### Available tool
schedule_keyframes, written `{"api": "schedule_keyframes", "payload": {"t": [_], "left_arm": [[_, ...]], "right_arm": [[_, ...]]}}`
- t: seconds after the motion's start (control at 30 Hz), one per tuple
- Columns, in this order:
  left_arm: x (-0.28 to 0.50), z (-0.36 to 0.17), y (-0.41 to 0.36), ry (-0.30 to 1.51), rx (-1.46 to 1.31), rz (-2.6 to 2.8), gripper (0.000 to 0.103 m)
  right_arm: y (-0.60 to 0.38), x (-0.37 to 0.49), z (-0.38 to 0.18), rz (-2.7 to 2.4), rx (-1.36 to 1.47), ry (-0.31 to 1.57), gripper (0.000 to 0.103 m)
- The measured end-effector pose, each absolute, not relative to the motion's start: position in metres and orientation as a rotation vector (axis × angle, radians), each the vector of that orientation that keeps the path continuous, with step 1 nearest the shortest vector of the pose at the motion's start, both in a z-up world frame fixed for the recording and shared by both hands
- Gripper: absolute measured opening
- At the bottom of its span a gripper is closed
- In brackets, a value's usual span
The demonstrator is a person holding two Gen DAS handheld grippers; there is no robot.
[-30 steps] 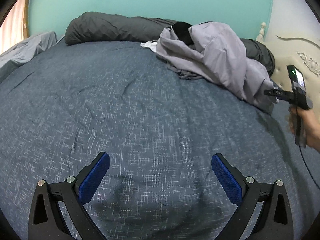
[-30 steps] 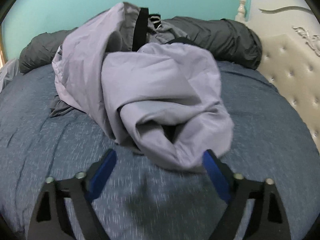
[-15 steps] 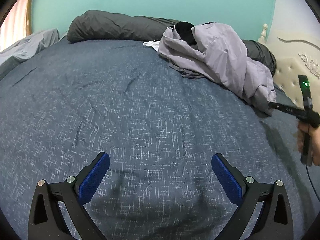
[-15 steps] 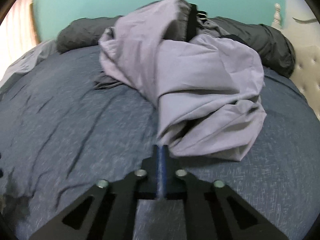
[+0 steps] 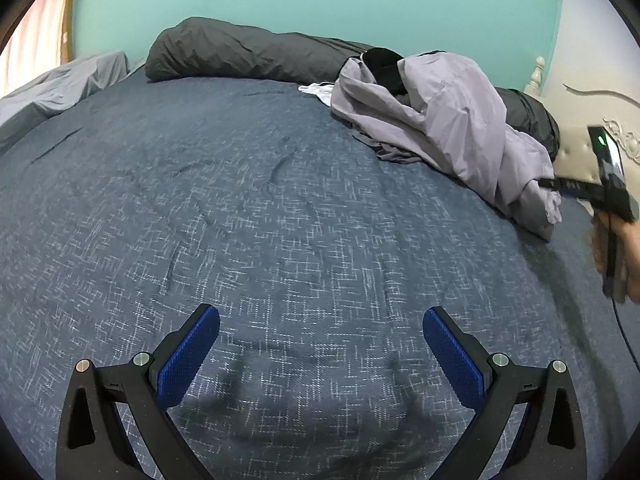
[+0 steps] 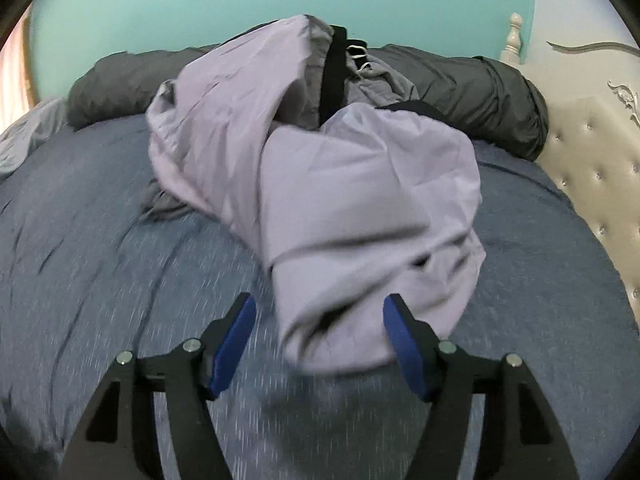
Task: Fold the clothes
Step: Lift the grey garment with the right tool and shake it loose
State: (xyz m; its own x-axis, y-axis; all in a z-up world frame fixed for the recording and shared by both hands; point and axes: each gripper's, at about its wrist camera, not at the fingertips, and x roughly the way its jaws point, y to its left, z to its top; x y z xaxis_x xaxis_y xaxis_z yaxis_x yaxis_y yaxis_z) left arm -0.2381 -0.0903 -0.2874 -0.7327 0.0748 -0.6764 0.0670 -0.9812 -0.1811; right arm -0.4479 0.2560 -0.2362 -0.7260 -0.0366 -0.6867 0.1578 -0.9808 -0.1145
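Note:
A crumpled lilac garment (image 6: 360, 208) lies in a heap on the blue bed cover (image 6: 100, 240), with a black strap and grey cloth under its top. My right gripper (image 6: 320, 332) hovers low at the heap's near end. Its jaws are opening, and the garment's loose end lies between the blue pads without being pinched. In the left wrist view the same heap (image 5: 460, 128) is at the far right, with a hand (image 5: 624, 248) holding the right gripper beside it. My left gripper (image 5: 320, 340) stands open over bare bed cover (image 5: 240, 200), holding nothing.
A dark grey rolled duvet (image 5: 248, 56) runs along the teal wall behind the heap. The cream tufted headboard (image 6: 592, 184) bounds the right side. A pale grey sheet (image 5: 60, 84) lies at the far left, and a white cloth (image 5: 320, 90) peeks out beside the heap.
My right gripper was open, shut half a second ago in front of the heap, and stands open again with the garment's end between its fingers. The left gripper stayed put.

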Motion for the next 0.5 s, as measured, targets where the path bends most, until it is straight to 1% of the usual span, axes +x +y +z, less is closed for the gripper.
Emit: {"api": "schedule_keyframes", "payload": {"t": [0.07, 0.1, 0.17, 0.27, 0.3, 0.33, 0.4, 0.43, 0.5], "left_arm": [[-0.238, -0.289, -0.091, -0.302, -1.151, 2.904, 0.103], [-0.239, -0.290, -0.092, -0.303, -1.154, 2.902, 0.103], [-0.240, -0.292, -0.092, -0.305, -1.160, 2.897, 0.103], [-0.241, -0.296, -0.094, -0.298, -1.166, 2.888, 0.103], [-0.241, -0.298, -0.094, -0.294, -1.170, 2.885, 0.103], [-0.241, -0.298, -0.094, -0.294, -1.172, 2.883, 0.103], [-0.241, -0.299, -0.094, -0.297, -1.174, 2.879, 0.103], [-0.241, -0.298, -0.094, -0.303, -1.174, 2.876, 0.103], [-0.240, -0.297, -0.094, -0.303, -1.169, 2.877, 0.103]], "right_arm": [[0.247, -0.466, -0.233, -2.827, 1.098, 0.266, 0.069], [0.243, -0.475, -0.235, -2.810, 1.126, 0.264, 0.072], [0.231, -0.504, -0.246, -2.790, 1.224, 0.296, 0.072], [0.224, -0.521, -0.260, -2.763, 1.273, 0.266, 0.072], [0.221, -0.526, -0.264, -2.753, 1.286, 0.254, 0.066], [0.221, -0.529, -0.268, -2.742, 1.293, 0.256, 0.042], [0.220, -0.527, -0.273, -2.725, 1.290, 0.263, 0.014], [0.221, -0.522, -0.273, -2.712, 1.269, 0.248, 0.009], [0.217, -0.509, -0.274, -2.677, 1.233, 0.293, 0.005]]}}
